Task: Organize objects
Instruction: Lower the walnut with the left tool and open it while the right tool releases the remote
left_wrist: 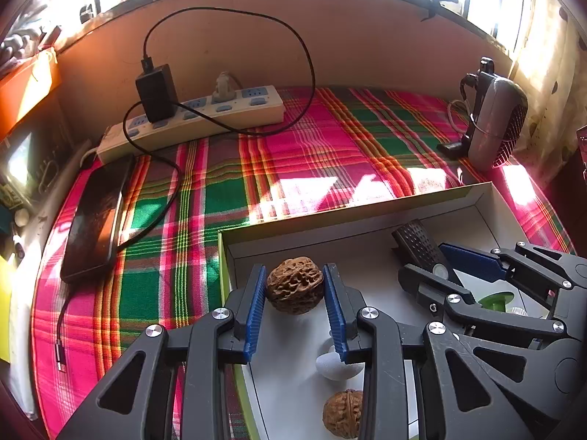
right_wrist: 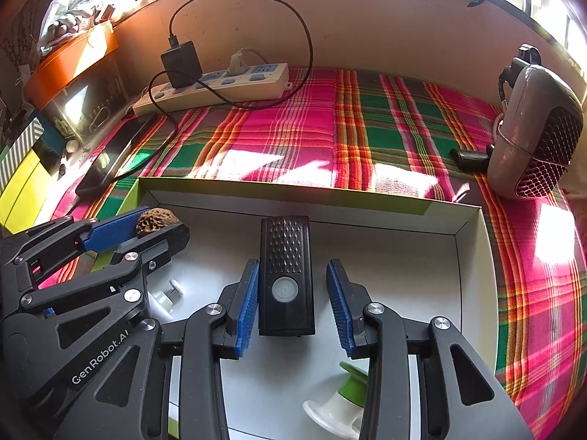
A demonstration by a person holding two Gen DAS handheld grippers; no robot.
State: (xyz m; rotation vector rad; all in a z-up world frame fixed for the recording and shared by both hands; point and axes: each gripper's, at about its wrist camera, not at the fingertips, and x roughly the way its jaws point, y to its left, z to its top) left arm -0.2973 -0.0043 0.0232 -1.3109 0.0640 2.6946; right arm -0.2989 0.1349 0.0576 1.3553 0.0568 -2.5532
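A wrinkled brown walnut (left_wrist: 295, 285) is seen at the lower centre of the left wrist view, clamped between the blue pads (left_wrist: 256, 311) of the left gripper (left_wrist: 294, 282), above the floor of a shallow white cardboard box (left_wrist: 367, 212) with a green outer edge. In the right wrist view, the same walnut (right_wrist: 156, 220) appears at the middle left, pinched in that gripper (right_wrist: 161, 225).

At the lower centre of the right wrist view, a black rectangular device (right_wrist: 286, 275) with a dimpled top and a round grey button is shown lying inside the box (right_wrist: 293, 194). It sits between the blue pads (right_wrist: 247, 308) of the right gripper (right_wrist: 290, 300); the left pad is touching or almost touching it, while a clear gap is seen at the right pad, so the device is released, not squeezed.

A second walnut (left_wrist: 343, 418) and a small white knob (left_wrist: 337, 365) are seen at the bottom of the left wrist view, on the box floor. A green and white spool (right_wrist: 341, 399) lies at the bottom of the right wrist view.

The box rests on a pink, green and orange plaid cloth (left_wrist: 293, 157). At the upper left of the left wrist view, a white power strip (left_wrist: 198, 121) carries a black charger (left_wrist: 156, 91), whose cable (left_wrist: 234, 18) loops up the wall. A dark phone (left_wrist: 97, 216) lies at the left. A small grey fan (left_wrist: 499, 121) stands at the upper right.
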